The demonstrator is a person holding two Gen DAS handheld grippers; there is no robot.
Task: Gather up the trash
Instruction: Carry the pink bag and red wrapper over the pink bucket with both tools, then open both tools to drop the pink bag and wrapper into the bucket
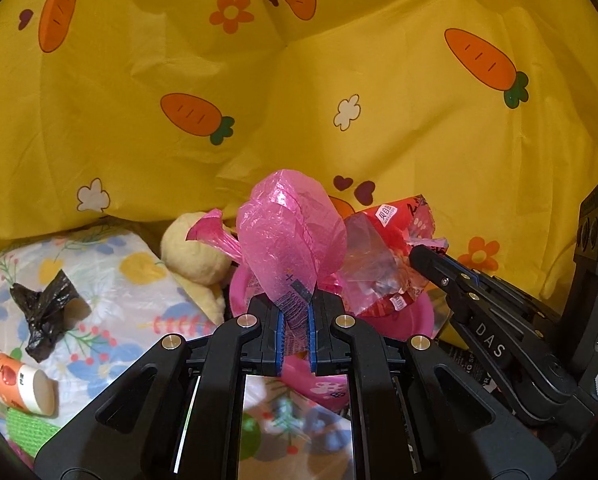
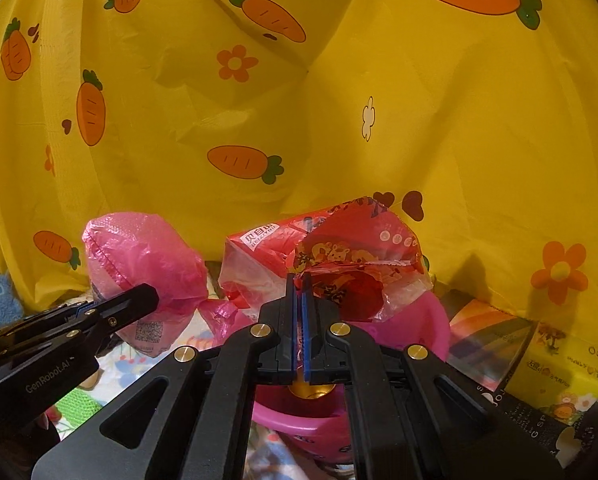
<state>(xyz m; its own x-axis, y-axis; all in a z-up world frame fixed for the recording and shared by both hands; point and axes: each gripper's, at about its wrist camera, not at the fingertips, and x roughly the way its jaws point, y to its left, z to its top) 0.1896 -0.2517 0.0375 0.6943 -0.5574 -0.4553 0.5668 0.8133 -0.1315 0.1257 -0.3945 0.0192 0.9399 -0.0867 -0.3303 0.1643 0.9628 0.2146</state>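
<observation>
With the left hand-held gripper (image 1: 295, 320) clamped on a pink bag (image 1: 291, 236) and the right hand-held gripper (image 2: 301, 304) clamped on a red wrapper (image 2: 339, 256) above the pink bin (image 2: 427, 328), either thin film could slip out and land beside the bin.

One pink plastic bag (image 1: 291, 236), one red wrapper (image 1: 395, 240), one black crumpled bag (image 1: 43, 312), one pink bowl (image 2: 403, 328), two tongs.

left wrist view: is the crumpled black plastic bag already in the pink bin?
No, the crumpled black plastic bag lies on the floral cloth, well left of the pink plastic bin.
</observation>
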